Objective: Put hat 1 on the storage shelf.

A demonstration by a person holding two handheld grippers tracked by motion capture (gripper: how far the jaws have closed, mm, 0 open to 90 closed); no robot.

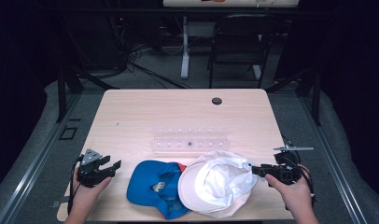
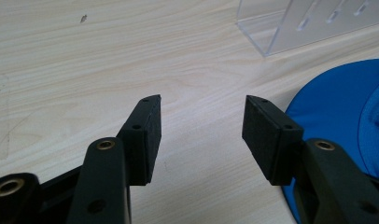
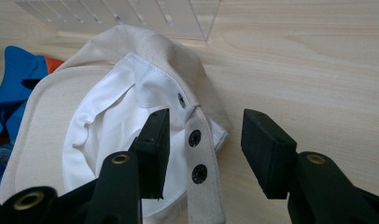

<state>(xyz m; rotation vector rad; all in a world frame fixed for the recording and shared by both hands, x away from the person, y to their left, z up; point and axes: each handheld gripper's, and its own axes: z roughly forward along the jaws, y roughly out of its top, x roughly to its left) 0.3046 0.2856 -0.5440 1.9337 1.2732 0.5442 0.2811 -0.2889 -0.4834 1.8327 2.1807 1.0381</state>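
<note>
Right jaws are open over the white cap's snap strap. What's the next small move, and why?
Probably ease the right gripper forward and close on the snap strap: its jaws stand open with the strap between them, not pinched, while the white cap lies upside down, overlapping the blue cap.

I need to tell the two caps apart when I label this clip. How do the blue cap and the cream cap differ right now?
The blue cap lies toward the left gripper; the cream cap lies toward the right gripper, whose open jaws straddle its snap strap. The cream cap lies upside down, showing its white lining; the blue cap's lining isn't visible. The cream cap overlaps the blue cap's edge. Both rest on the wooden table, near the clear rack.
</note>
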